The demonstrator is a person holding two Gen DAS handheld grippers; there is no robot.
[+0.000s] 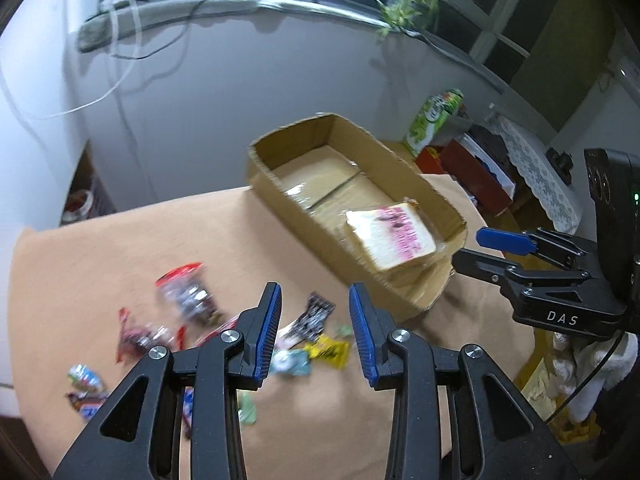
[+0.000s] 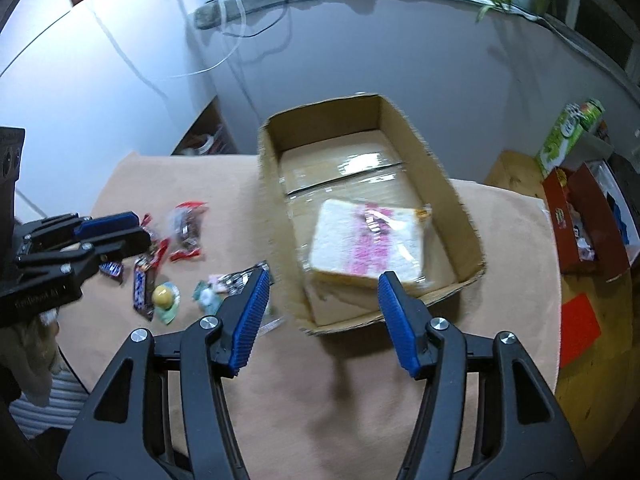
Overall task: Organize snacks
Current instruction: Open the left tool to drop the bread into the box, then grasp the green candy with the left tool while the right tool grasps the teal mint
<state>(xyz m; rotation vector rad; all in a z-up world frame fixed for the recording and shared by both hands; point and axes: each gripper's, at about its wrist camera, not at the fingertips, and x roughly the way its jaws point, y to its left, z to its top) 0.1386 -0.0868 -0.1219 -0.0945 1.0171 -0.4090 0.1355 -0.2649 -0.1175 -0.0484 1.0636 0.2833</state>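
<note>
Table with tan cloth (image 2: 360,400). Open cardboard box (image 2: 468,216) stands toward the far right side of the cloth, flaps cut away, tape across its floor.

Bagged sliced bread (image 2: 368,240), clear wrapper with pink print, lies flat inside the box at its near end, against the near wall.

Loose snacks scattered on the cloth left of the box, near the left edge: a red-trimmed clear packet (image 2: 186,232), a dark chocolate bar (image 2: 142,288), a yellow round sweet in a green wrapper (image 2: 165,298), a black-and-white sachet (image 1: 312,316), a yellow packet (image 1: 326,350). Several are blurred; prints unreadable.

Left gripper (image 1: 314,336) hangs over the scattered snacks, jaws parted a modest gap, nothing between the pads.

Right gripper (image 2: 322,320) hangs above the box's near wall, jaws spread wider, empty; the bread lies beyond the tips, not touched.

Green carton (image 2: 568,136) and red box (image 2: 588,224) sit off the table to the right.
</note>
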